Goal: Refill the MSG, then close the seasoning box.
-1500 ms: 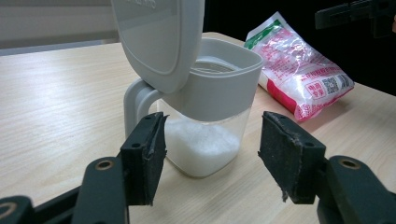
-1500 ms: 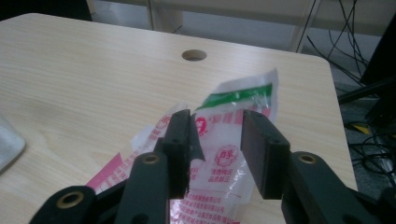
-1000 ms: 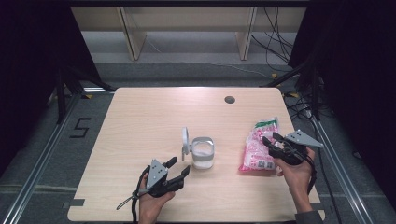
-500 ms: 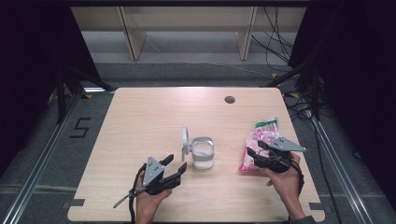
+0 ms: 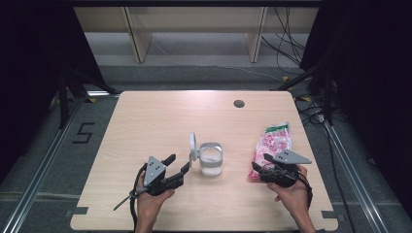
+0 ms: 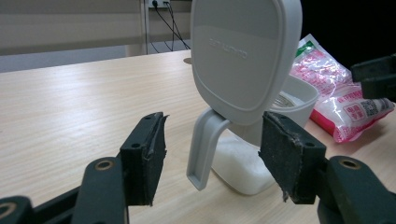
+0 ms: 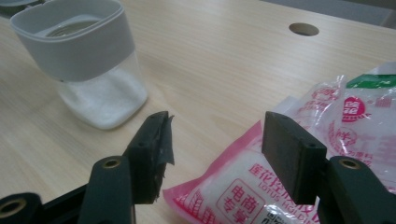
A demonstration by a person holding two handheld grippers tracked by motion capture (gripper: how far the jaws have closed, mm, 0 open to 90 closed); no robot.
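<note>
Bag [image 7: 299, 186] lies between the right gripper's [image 7: 215, 154] open jaws; left gripper [image 6: 210, 163] gapes before container [image 6: 247, 93].

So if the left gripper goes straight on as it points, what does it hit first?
Most likely the raised lid of the jar, or the lid's hinge arm just below it. The left gripper is open and centred on them, though depth is hard to judge.

Pretty sure we were in a lab: black curtains [image 5: 29, 73], floor rails [image 5: 43, 160], loose cables [image 5: 286, 53], one bare counter [image 5: 160, 121].
</note>
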